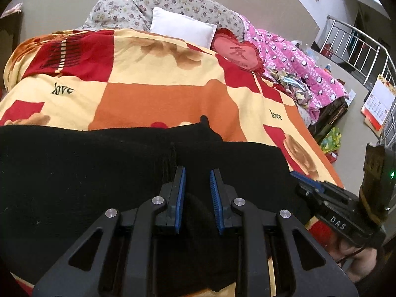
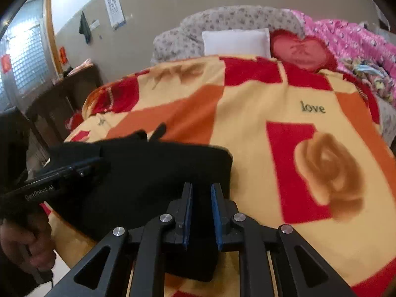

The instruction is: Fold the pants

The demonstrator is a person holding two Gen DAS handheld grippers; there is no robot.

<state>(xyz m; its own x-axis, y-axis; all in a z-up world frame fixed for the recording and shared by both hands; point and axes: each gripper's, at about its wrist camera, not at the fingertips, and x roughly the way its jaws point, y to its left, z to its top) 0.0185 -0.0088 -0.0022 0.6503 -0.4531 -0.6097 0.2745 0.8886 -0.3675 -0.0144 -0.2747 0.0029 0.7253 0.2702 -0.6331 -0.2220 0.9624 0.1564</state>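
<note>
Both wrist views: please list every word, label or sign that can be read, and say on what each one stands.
"love": on the blanket.
"DAS": on the right gripper's body.
"GenRobot.AI": on the left gripper's body.
A character on the heart cushion: too blurred to read.
Wall calendar: too small to read.
Floor calendar: too small to read.

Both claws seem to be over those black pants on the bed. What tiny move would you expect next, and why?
Probably lifting the near edge and carrying it toward the far edge. The left gripper and right gripper both appear to pinch black pants cloth between narrowly spaced pads, though black on black makes contact hard to confirm. The pants lie flat across the blanket, looking only partly folded.
</note>
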